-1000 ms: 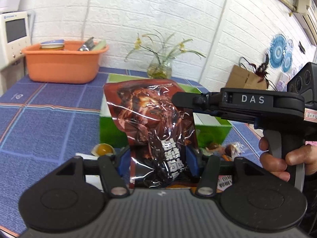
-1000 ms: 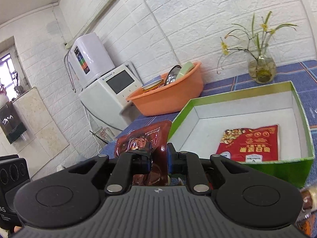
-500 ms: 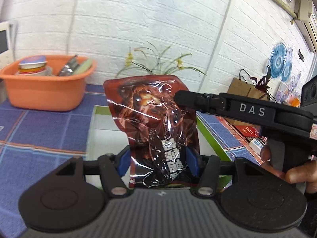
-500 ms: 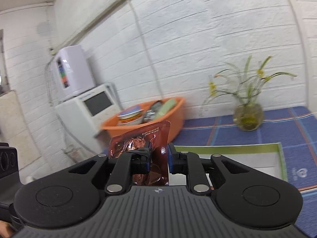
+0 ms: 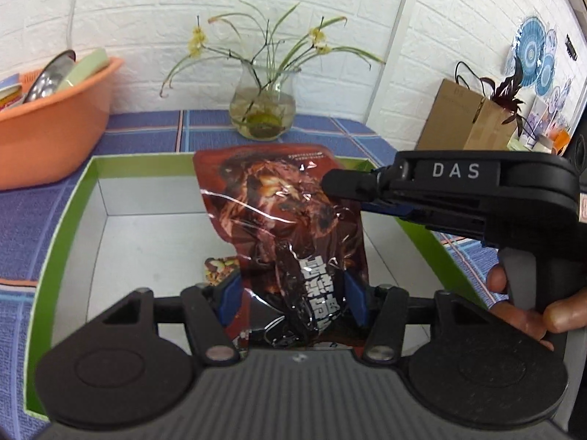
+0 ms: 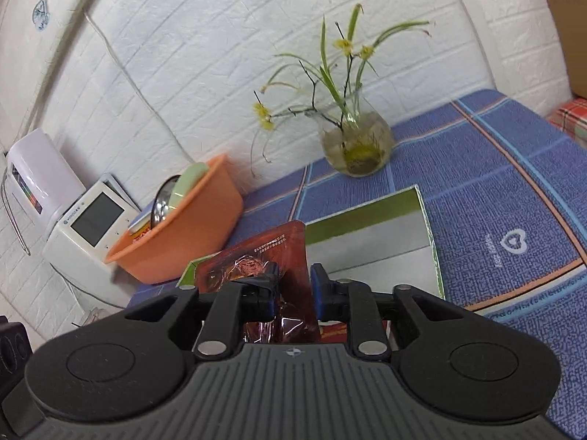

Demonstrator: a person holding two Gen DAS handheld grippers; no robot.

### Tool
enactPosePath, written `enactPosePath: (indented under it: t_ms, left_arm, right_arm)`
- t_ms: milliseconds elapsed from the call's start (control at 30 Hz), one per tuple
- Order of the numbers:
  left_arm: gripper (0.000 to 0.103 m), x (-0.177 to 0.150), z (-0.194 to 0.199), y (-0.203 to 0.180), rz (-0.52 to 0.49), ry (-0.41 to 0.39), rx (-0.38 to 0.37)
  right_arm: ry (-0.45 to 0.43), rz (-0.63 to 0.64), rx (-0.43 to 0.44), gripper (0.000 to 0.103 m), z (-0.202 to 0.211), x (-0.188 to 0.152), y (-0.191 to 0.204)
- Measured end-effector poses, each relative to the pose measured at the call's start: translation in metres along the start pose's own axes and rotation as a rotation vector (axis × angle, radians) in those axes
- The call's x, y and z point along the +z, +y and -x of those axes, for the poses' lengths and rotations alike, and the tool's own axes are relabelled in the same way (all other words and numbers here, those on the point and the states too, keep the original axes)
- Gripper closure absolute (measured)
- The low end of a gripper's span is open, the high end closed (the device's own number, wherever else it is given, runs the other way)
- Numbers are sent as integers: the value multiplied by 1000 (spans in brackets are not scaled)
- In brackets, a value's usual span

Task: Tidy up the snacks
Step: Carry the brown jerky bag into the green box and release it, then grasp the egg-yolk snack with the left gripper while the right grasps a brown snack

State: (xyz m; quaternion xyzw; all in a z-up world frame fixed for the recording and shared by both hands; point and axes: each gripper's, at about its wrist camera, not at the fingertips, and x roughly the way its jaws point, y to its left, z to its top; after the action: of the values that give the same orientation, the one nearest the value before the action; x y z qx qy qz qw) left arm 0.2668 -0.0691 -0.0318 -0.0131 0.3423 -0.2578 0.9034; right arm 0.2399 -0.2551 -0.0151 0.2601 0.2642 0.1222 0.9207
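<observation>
A glossy dark red-brown snack packet (image 5: 290, 242) hangs over the open green box (image 5: 66, 216) with a white inside. My left gripper (image 5: 291, 300) is shut on the packet's lower part. My right gripper (image 6: 295, 288) comes in from the right and is shut on the packet's upper right edge (image 6: 290, 256); it also shows in the left wrist view (image 5: 348, 183). A red nut packet (image 5: 220, 269) lies in the box, mostly hidden behind the held packet.
An orange basin (image 5: 47, 121) with dishes stands at the back left on the blue cloth (image 6: 513, 190). A glass vase with flowers (image 5: 262, 110) stands behind the box. A white appliance (image 6: 84, 227) is beside the basin. A cardboard box (image 5: 462, 121) is at the right.
Both grippers have carried the packet forward and down over the green box. The box floor now fills the left wrist view below the packet.
</observation>
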Motion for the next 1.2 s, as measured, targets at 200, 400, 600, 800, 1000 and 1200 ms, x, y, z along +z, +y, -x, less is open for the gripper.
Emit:
enactPosePath:
  t_ms: [200,400,600,800,1000,1200]
  left_arm:
    - [34,-3,13,12,-17,-23,61]
    - [26,-17,59,34,-6,-81,114]
    - [20,-60,131,61,65,-184,163]
    - [16,-108,165,87,188,-213,273]
    - [15,-124,162,82,156,-170,212]
    - [12,-127,148,63,54,-124,206]
  right_arm:
    - [24,-26,19,31,8,-5,-6]
    - [-44,23,41,8,46,0,-5]
    - [-108,156,96,6,110,-33,4]
    - [-172,257,68,6,153,-82,19]
    - [-145,196,-37,10,170,-103,4]
    - [-140,218,-105,41,171,-111,-7]
